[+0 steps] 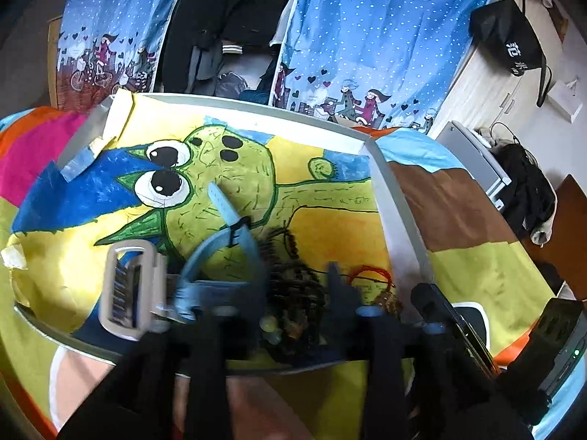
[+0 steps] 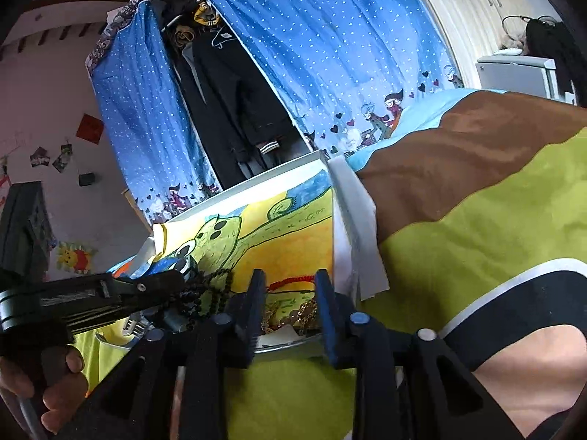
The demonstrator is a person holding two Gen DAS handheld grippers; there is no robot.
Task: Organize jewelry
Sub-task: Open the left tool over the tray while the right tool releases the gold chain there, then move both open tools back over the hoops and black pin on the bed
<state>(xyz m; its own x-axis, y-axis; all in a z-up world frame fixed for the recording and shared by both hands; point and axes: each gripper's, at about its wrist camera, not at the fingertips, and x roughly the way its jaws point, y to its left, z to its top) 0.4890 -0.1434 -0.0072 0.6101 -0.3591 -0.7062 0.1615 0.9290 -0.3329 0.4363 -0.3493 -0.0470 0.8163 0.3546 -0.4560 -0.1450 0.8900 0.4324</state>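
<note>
Over the painted tray (image 1: 385,183) — both jaws parted above dark beads (image 1: 293,286).

Left gripper (image 1: 293,293): jaws set apart, dark beaded strands seen between them, contact not discernible through blur. Blue-padded fingers (image 1: 339,289) levelled low over near edge of painted tray (image 1: 389,198).

Right gripper (image 2: 290,304): jaws parted, nothing clamped, tips held at tray's near right corner, just right of left gripper.

Left hand (image 2: 55,385): seen in right wrist view, wrapped round left gripper's handle, fingers curled beneath.
</note>
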